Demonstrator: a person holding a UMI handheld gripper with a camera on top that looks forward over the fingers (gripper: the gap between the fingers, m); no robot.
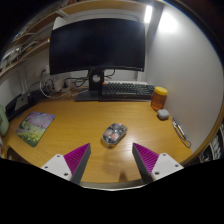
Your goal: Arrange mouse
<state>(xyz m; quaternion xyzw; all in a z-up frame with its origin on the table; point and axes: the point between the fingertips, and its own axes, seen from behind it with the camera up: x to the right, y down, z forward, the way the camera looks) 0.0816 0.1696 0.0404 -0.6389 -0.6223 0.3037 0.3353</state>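
A grey mouse [114, 133] with a patterned shell lies on the wooden desk [75, 125], just ahead of my fingers and between their lines. My gripper [112, 159] is open and empty, its magenta pads [78, 157] wide apart, a little short of the mouse. A colourful mouse mat [36, 127] lies on the desk to the left, beyond the left finger.
A large dark monitor [97, 45] stands at the back with a keyboard [127, 89] before it. An orange jar [159, 97] and a small grey round thing [163, 114] stand to the right. Cables and shelves are at the far left.
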